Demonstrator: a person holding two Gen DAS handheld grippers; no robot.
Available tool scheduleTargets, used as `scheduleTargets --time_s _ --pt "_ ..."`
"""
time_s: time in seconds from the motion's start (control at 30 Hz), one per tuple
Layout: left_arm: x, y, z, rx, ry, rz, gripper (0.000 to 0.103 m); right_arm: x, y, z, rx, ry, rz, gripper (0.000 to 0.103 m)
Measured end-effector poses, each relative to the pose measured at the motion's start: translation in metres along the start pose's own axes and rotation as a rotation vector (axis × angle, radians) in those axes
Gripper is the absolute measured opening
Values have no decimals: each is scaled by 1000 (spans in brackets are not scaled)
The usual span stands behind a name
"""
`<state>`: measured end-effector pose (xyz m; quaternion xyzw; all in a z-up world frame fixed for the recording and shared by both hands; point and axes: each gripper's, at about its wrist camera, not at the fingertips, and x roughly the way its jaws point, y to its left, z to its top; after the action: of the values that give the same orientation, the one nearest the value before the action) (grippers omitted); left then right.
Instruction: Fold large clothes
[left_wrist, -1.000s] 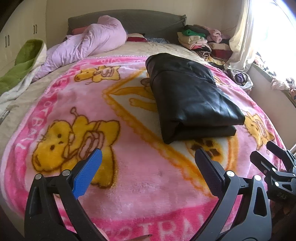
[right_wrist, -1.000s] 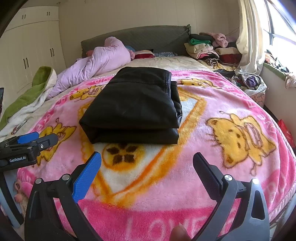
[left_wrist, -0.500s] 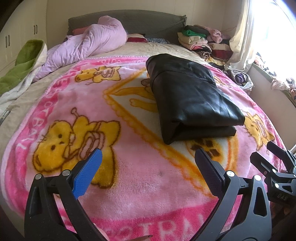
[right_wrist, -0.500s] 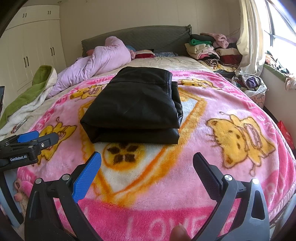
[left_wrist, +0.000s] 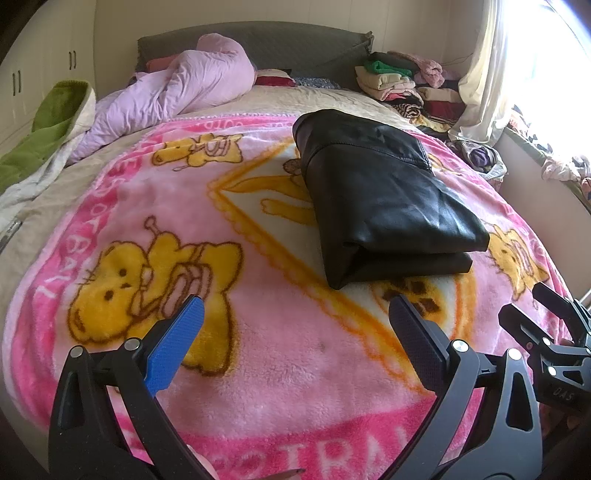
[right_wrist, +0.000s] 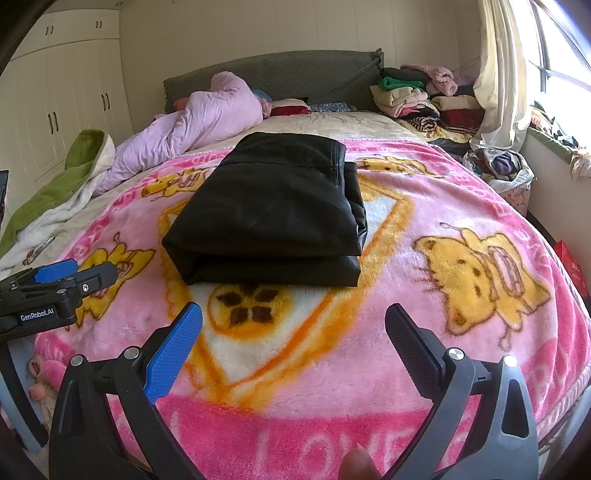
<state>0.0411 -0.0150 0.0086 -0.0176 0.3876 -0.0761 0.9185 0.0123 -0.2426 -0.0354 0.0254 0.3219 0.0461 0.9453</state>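
A black leather-like garment (left_wrist: 380, 199) (right_wrist: 273, 206) lies folded into a thick rectangle on the pink cartoon blanket (left_wrist: 258, 314) (right_wrist: 443, 314), in the middle of the bed. My left gripper (left_wrist: 295, 332) hovers open near the bed's front edge, short of the garment and to its left, with nothing between its fingers. My right gripper (right_wrist: 293, 332) is open too, empty, just in front of the garment's near folded edge. Each gripper shows at the side of the other's view: right gripper (left_wrist: 546, 325), left gripper (right_wrist: 70, 273).
A lilac quilt (right_wrist: 192, 125) and a green-lined blanket (right_wrist: 62, 177) lie bunched at the far left. Stacked folded clothes (right_wrist: 417, 96) sit by the grey headboard (right_wrist: 280, 77). A curtain (right_wrist: 498, 74), window sill and a basket of laundry (right_wrist: 498, 166) flank the right. White wardrobes (right_wrist: 62, 92) stand left.
Almost nothing differs: both grippers stay open and nearly still, and the folded garment has not shifted.
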Motion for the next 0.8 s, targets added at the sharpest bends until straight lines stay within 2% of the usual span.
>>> scheduleTargets --time_s 0.8 --pt "-1 0 0 -1 0 2 94 0 1 0 -4 3 2 99"
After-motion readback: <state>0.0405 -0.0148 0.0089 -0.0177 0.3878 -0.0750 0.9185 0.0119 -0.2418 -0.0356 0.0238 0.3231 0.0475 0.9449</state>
